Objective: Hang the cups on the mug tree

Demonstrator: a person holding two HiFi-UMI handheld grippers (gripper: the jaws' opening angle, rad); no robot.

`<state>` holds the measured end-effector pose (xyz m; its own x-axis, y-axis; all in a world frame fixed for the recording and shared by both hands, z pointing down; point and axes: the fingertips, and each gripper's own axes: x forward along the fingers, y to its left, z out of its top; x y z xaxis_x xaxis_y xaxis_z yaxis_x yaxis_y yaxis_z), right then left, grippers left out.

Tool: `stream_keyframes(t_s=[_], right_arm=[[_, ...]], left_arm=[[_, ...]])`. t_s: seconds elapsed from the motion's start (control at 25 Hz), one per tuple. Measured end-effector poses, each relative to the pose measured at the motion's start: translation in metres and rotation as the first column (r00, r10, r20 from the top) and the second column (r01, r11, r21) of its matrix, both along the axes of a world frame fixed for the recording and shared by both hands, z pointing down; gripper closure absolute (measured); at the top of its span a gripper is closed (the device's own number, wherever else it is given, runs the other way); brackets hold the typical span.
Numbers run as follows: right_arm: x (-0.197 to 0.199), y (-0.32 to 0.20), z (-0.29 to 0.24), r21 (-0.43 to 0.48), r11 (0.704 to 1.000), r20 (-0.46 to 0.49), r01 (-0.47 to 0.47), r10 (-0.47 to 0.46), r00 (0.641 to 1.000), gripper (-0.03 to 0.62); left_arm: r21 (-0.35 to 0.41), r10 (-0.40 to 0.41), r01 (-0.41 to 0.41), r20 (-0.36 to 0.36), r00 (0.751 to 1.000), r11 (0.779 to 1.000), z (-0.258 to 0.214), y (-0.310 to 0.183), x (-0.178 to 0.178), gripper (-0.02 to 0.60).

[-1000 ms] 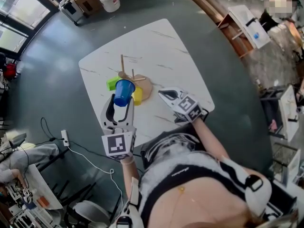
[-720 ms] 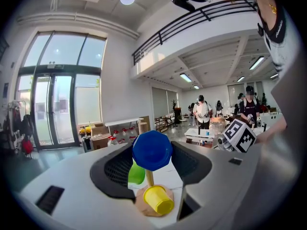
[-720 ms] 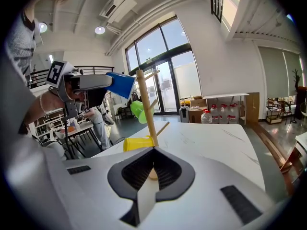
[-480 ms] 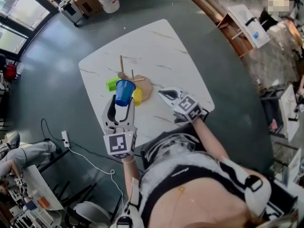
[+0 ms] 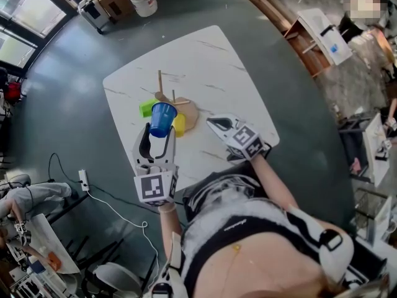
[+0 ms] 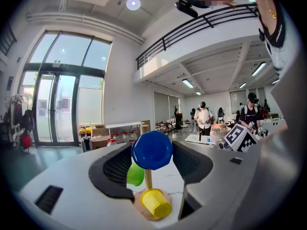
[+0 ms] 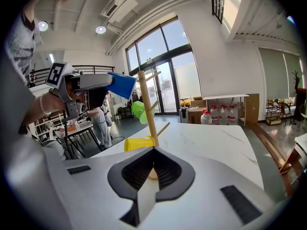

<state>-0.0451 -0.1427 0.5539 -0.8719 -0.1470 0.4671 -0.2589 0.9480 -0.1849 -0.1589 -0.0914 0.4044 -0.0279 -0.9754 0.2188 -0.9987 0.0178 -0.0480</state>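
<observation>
white marble table (image 5: 205, 61), left gripper (image 5: 160, 135) with jaws just eased wider, pads against the blue cup (image 5: 162, 118) beside the top of the mug tree (image 7: 146, 104), right gripper (image 5: 214, 123) pinched closed and empty nearby, green cup (image 5: 147, 108) and yellow cup (image 5: 180, 126) on lower pegs

There are three cups, namely one blue cup (image 5: 162, 118), one green cup (image 5: 147, 108) and one yellow cup (image 5: 180, 126), plus one wooden mug tree (image 5: 191, 113) and one white table (image 5: 211, 61).
</observation>
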Motion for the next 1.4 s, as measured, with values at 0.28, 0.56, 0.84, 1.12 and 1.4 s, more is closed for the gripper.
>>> stream_keyframes(t_s=[0.28,0.56,0.84,1.12,1.4], right_arm=[[-0.003,0.003,0.000,0.002,1.000,0.002,0.002,-0.002,1.000,0.591],[-0.005,0.004,0.002,0.008,1.000,0.004,0.003,-0.003,1.000,0.591],[-0.010,0.003,-0.003,0.027,1.000,0.010,0.008,-0.008,1.000,0.591],[-0.014,0.001,-0.013,0.054,0.999,0.019,-0.002,0.001,1.000,0.591],[-0.022,0.008,-0.019,0.079,0.997,0.022,-0.010,0.008,1.000,0.591]], left_arm=[[-0.020,0.009,-0.009,-0.014,1.000,1.000,0.006,0.005,0.001,0.290],[-0.040,0.006,-0.006,-0.015,1.000,0.999,0.017,0.011,0.000,0.258],[-0.087,0.007,-0.011,-0.044,0.999,0.996,0.033,0.020,-0.004,0.233],[-0.131,0.004,-0.019,-0.114,0.994,0.991,0.054,0.031,-0.011,0.233],[-0.115,0.050,-0.074,-0.202,0.978,0.991,0.070,0.041,-0.012,0.280]])
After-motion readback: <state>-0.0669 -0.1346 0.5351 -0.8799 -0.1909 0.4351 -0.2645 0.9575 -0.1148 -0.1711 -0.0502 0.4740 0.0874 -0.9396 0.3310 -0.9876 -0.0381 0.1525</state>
